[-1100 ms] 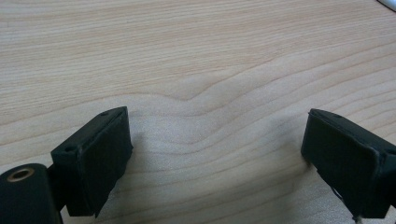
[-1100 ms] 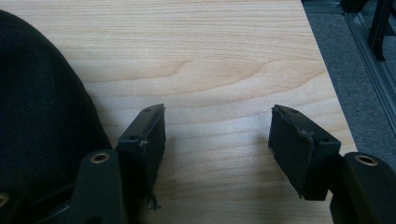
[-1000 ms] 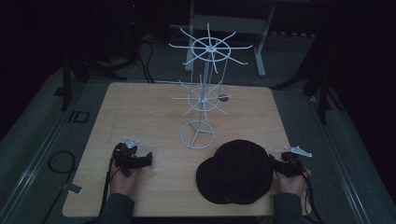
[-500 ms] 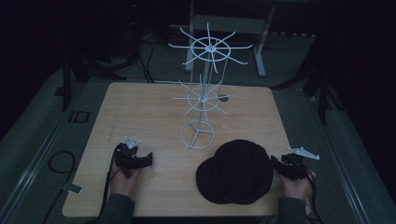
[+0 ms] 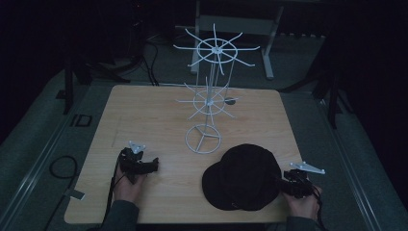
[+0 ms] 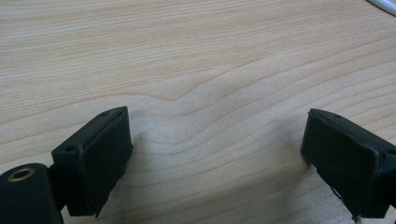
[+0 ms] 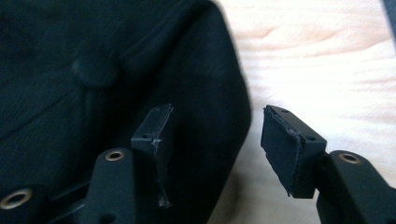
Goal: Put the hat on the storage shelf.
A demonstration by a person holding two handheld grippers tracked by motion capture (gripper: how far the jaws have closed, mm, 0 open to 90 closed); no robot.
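Note:
A black hat [image 5: 245,175] lies flat on the wooden table [image 5: 144,110] at the front right. In the right gripper view, the hat's crown with its top button [image 7: 93,70] takes up the left side. My right gripper [image 5: 285,182] is at the hat's right edge and open [image 7: 217,135]; one jaw is over the hat's cloth and the other over bare wood. My left gripper [image 5: 153,165] rests at the front left of the table, wide open [image 6: 217,149], with only wood between its jaws. A white wire rack [image 5: 210,101] stands mid-table behind the hat.
The rack's round base [image 5: 203,139] sits just beyond the hat's far edge, with spokes spreading out at two heights. A small dark disc [image 5: 230,101] lies behind the rack. A cable loop [image 5: 60,166] lies on the floor to the left.
My right gripper has shifted slightly toward the table's front edge beside the hat. The left gripper and the hat have stayed put.

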